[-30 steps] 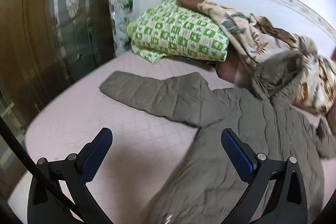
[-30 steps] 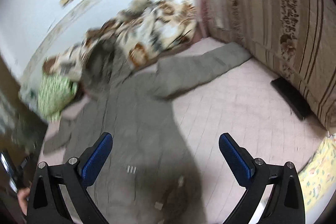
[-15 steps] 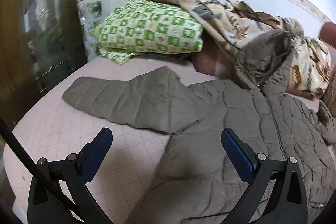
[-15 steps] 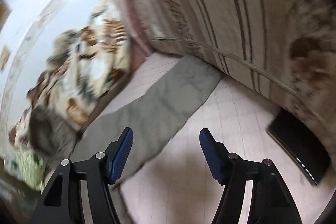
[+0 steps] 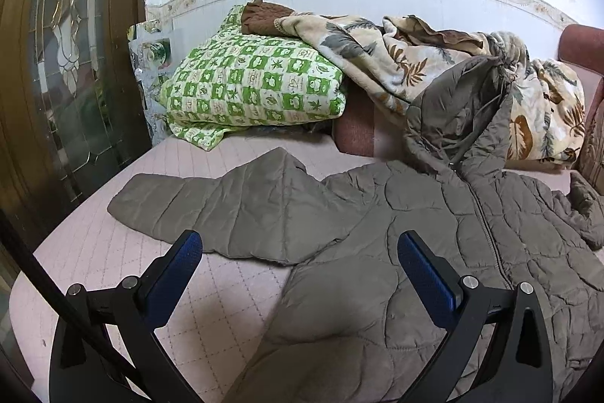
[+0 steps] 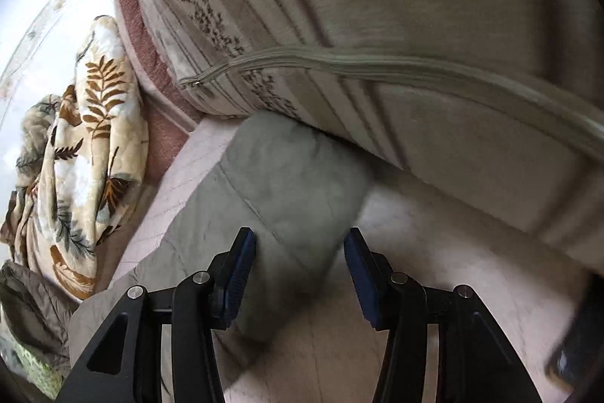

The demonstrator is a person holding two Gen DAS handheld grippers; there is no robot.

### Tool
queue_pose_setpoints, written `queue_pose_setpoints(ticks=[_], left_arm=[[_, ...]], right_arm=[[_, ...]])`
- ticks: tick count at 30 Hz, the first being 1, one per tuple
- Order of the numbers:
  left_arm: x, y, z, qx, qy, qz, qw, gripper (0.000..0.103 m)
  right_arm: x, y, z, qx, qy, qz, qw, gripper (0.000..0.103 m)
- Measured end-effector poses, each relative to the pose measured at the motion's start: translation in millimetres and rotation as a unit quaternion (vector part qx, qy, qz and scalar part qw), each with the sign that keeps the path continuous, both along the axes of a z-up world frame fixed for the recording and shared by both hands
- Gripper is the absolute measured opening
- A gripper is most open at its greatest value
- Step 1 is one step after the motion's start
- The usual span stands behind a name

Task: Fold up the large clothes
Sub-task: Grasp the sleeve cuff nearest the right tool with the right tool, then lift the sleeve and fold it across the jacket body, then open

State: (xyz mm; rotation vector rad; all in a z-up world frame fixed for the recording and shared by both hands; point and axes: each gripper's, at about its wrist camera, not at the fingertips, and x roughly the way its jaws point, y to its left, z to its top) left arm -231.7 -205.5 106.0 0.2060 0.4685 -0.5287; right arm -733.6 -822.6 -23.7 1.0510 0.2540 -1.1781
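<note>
My right tongs (image 6: 300, 253) are closing around the jacket sleeve (image 6: 287, 176) at twelve o'clock; my left tongs (image 5: 300, 252) gape wide, empty.

Grey-brown quilted hooded jacket (image 5: 434, 233) lies face up, zipped, on the pink bed (image 5: 113, 270); sleeves spread out, hood propped up behind.

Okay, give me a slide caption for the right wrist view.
Right tongs closing over the coat sleeve lying on the bed beside a striped cushion.
</note>
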Motion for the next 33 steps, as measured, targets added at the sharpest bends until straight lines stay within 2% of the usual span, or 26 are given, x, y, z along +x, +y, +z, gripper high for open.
queue_pose_setpoints(ticks=[1,2,3,5,9,15,22,27,33], left_arm=[[1,-1,-1,0.003,0.001,0.001,1.0,0.103],[1,-2,-2,0.006,0.002,0.002,1.0,0.103],[1,-2,-2,0.007,0.004,0.001,1.0,0.103],[2,0,0,0.004,0.008,0.0,1.0,0.103],[0,10,5,-0.008,0.009,0.002,0.9999,0.103],[6,30,10,-0.031,0.033,0.007,0.9989,0.103],[23,56,10,-0.048,0.071,0.012,0.9962,0.103],[30,69,9,-0.052,0.09,0.003,0.9946,0.103],[25,78,22,-0.05,0.058,-0.007,0.997,0.103]], right_arm=[[2,-3,-1,-0.005,-0.003,0.008,1.0,0.051],[4,-5,-2,-0.007,-0.001,0.019,1.0,0.026],[4,-7,-2,-0.003,0.0,0.029,1.0,0.014],[1,0,5,-0.011,-0.016,0.025,0.999,0.01],[-6,33,48,-0.061,-0.025,0.023,0.998,0.009],[-7,90,142,-0.135,0.003,0.043,0.99,0.009],[33,158,244,-0.201,0.037,0.094,0.974,0.009],[78,210,277,-0.224,0.075,0.136,0.962,0.009],[113,273,286,-0.227,0.067,0.157,0.959,0.009]])
